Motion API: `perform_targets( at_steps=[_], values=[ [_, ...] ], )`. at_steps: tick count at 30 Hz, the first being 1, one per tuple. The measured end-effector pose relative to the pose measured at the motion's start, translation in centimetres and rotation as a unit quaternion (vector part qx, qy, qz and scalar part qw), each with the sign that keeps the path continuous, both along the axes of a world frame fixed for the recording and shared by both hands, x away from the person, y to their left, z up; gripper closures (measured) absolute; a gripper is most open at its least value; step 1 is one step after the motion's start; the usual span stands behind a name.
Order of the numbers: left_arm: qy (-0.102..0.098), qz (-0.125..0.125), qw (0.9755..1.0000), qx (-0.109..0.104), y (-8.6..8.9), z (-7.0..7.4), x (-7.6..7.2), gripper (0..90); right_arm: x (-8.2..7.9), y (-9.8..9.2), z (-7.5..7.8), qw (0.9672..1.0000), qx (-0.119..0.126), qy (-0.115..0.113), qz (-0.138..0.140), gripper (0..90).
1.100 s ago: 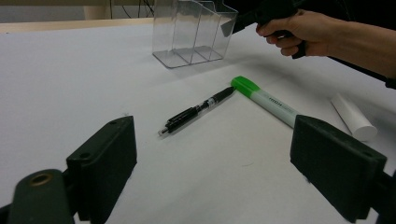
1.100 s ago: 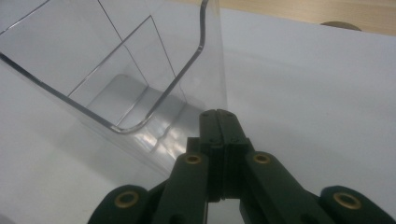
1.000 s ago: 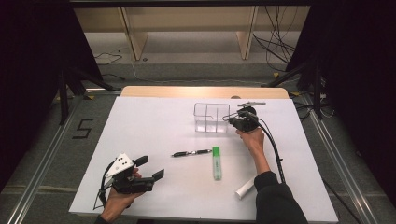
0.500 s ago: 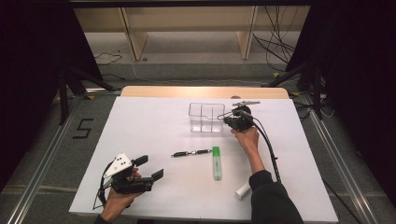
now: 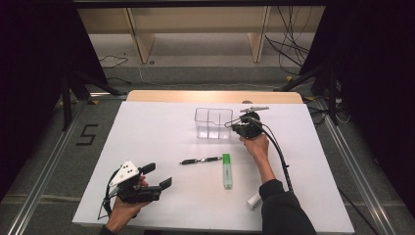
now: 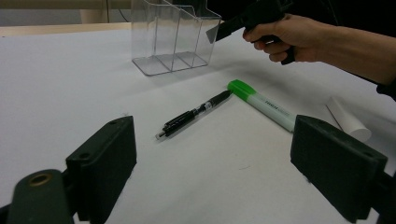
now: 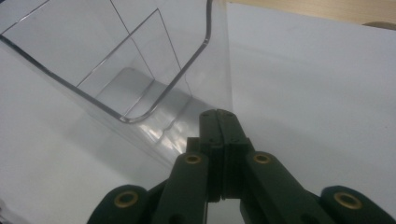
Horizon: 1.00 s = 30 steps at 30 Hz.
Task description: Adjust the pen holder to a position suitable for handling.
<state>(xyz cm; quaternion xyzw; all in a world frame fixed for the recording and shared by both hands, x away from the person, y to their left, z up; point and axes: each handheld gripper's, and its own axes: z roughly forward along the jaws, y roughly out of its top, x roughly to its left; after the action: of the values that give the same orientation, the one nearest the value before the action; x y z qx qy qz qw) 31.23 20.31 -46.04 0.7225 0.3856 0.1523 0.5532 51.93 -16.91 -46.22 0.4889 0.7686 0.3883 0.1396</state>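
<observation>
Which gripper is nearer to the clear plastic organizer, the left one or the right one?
Right. The right gripper, jaws shut, is against the side wall of the clear plastic organizer. The left gripper, jaws open, sits far off at the table's near edge, beyond the black pen.

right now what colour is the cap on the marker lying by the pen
Bright green, on a white marker; the left gripper view shows it best.

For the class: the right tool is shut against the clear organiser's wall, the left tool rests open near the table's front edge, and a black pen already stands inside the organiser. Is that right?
Not quite. The black pen lies flat on the table beside the green highlighter, as the high view shows; the clear organiser holds nothing. The rest stands.
</observation>
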Motion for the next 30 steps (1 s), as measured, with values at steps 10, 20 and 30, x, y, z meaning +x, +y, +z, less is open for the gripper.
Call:
perform_targets(
  at_steps=[10,20,30],
  values=[
    [0.005,0.003,1.0000,0.001,0.0,-0.1,0.1,14.0,-1.3,-1.9,1.3,0.9998,0.010,-0.017,-0.010,74.9],
    [0.023,0.001,0.9995,0.023,-0.2,-0.4,0.6,14.1,-5.2,-4.4,2.6,0.9978,0.054,-0.039,0.002,51.6],
    [0.050,-0.028,0.9955,0.076,-1.5,-0.6,1.5,14.2,-11.1,-4.1,2.5,0.9917,0.098,-0.058,0.059,39.2]
  ],
)
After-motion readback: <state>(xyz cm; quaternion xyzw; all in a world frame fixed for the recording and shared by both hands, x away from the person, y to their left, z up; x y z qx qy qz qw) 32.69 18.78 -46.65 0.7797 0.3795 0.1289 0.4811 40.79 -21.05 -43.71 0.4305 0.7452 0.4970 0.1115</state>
